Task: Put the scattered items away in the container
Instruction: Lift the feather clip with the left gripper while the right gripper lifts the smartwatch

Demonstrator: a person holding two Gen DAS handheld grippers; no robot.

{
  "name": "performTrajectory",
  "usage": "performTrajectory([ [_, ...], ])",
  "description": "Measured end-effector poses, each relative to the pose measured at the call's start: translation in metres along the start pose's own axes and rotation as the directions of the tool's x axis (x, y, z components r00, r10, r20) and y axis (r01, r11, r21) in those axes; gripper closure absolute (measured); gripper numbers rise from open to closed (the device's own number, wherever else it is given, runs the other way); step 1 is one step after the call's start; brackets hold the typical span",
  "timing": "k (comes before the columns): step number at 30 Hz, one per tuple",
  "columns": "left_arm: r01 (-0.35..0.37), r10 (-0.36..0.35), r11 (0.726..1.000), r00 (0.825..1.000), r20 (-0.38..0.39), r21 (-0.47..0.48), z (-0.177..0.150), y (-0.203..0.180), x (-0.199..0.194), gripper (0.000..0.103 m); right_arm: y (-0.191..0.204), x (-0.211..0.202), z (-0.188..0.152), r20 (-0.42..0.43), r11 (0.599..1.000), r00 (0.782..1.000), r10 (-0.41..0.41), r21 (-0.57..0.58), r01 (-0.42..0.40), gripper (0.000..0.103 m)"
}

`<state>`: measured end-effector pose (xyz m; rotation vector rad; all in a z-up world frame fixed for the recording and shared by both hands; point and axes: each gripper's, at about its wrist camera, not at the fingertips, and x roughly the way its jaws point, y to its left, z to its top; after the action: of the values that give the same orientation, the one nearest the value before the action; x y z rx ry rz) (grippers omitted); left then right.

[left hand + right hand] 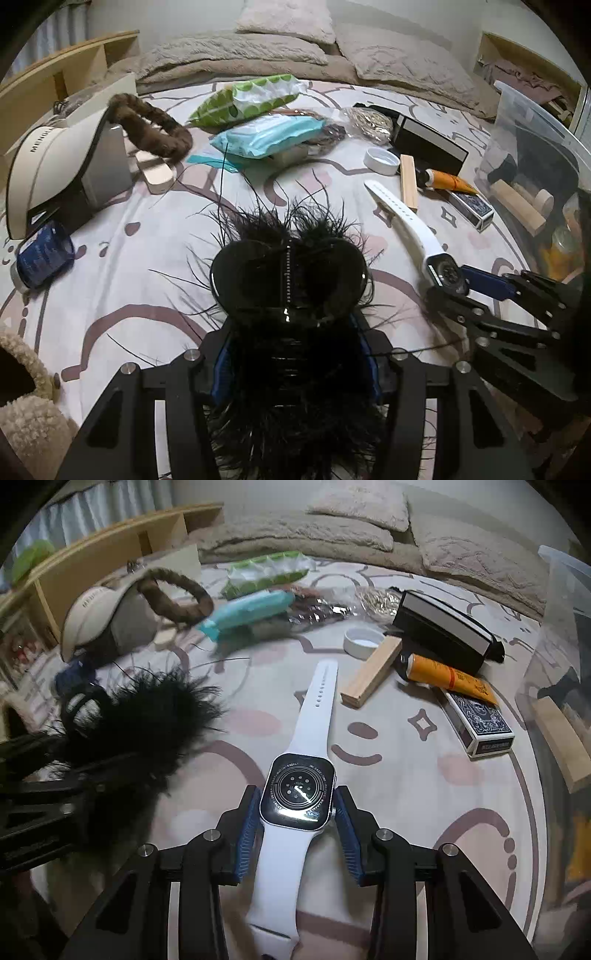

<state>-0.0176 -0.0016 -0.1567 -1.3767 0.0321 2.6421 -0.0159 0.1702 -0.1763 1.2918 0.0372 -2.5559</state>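
While my right claw [298,808] pinches the smartwatch [297,797] by its glossy case over the bed [406,794], white rubbery strap dangling; left claw [291,354] grips a black feathery hair clip [288,273]; clear plastic container [532,147] sits right.

Two wipe packs [255,98], two wooden blocks [409,182].

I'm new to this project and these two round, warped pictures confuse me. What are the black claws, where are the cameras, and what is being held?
A person holds two hand-held grippers, each with a fisheye camera looking along its two fingers. The left one's picture shows the left gripper clamped on a black feathered hair clip. The other picture shows the right gripper closed on the case of a white smartwatch, lying face down. On the patterned bedsheet lie wet-wipe packs, a cap, a wooden block, an orange tube and a card box. The clear container stands at the right.
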Motion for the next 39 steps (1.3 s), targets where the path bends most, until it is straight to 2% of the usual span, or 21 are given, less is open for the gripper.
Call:
performTrajectory([
  [13,0.021,-0.018,0.998,0.999,0.043,-0.055,-0.019,-0.003,-0.022,0.048,-0.005,-0.045,-0.009,0.077,0.995,0.994,0.078,0.058,-0.083,0.062],
  [28,0.069,-0.058,0.992,0.993,0.104,-0.102,-0.036,-0.005,-0.050,0.048,-0.002,-0.080,-0.031,0.128,0.993,0.988,0.092,0.062,-0.100,0.062],
  [39,0.075,-0.059,0.993,0.984,0.168,-0.092,-0.044,-0.018,-0.089,0.048,0.000,-0.129,-0.038,0.225,0.989,0.966,0.127,0.043,-0.140,0.062],
])
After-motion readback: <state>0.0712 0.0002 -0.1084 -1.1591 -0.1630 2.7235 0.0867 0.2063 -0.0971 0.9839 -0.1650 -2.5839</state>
